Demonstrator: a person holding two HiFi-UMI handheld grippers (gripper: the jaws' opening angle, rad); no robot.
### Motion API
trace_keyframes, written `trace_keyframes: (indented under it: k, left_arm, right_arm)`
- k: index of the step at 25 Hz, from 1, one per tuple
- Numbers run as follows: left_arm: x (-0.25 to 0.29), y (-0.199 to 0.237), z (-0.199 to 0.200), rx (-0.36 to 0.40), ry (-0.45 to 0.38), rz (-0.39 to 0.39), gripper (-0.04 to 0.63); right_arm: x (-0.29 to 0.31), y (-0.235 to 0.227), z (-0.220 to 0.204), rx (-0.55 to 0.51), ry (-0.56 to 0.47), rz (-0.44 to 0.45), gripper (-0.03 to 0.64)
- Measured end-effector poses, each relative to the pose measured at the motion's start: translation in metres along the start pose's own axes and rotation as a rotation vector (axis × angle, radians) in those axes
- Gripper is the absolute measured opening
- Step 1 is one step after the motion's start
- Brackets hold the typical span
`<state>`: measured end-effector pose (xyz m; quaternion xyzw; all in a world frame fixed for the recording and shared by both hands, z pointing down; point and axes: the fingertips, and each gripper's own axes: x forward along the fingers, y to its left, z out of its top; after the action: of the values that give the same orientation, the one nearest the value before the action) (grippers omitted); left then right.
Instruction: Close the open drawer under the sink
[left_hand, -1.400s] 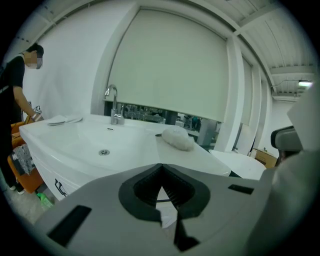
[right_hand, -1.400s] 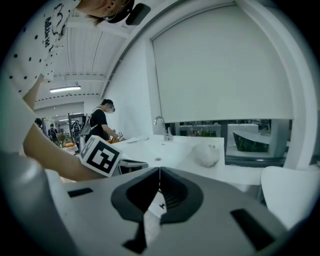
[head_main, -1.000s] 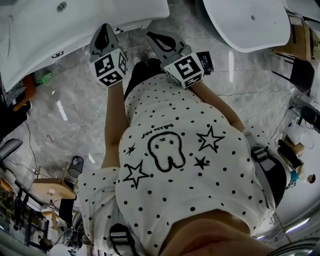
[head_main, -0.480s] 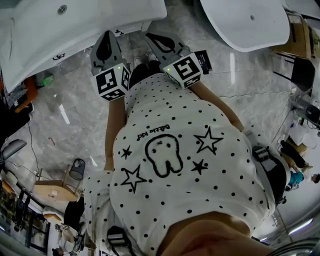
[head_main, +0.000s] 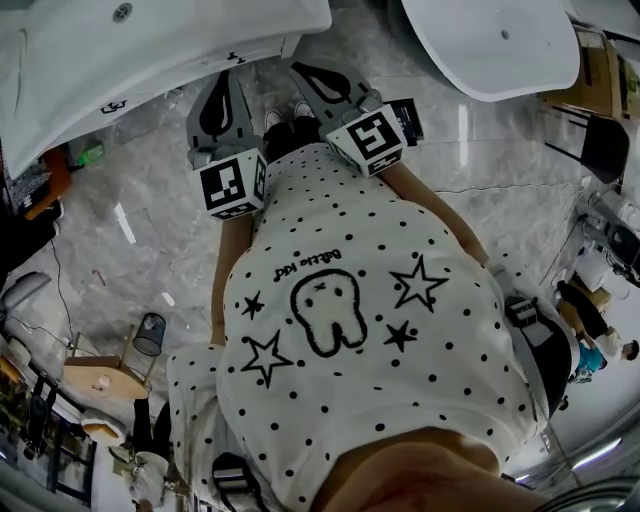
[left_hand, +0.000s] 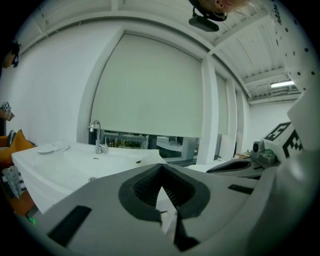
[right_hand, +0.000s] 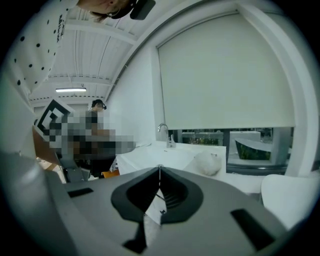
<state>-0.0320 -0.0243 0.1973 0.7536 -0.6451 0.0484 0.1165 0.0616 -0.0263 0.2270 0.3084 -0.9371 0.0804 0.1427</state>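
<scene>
Left gripper (head_main: 226, 82): jaws closed, empty, tips near the front edge of the sink (head_main: 150, 55). Right gripper (head_main: 303, 70): jaws closed, empty, off the sink's corner. Drawer: cannot be made out below the sink in any view.

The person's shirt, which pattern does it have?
The shirt is white with black dots, stars and a tooth-like figure; best in the head view.
</scene>
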Motion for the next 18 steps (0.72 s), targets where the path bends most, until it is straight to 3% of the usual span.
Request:
trace_keyframes:
  k: [18]
  left_arm:
    - [-0.02,-0.013,-0.01,-0.016,-0.002,-0.053,0.003]
  right_arm:
    - [0.0,-0.001,0.0,0.025,-0.009,0.009,0.014]
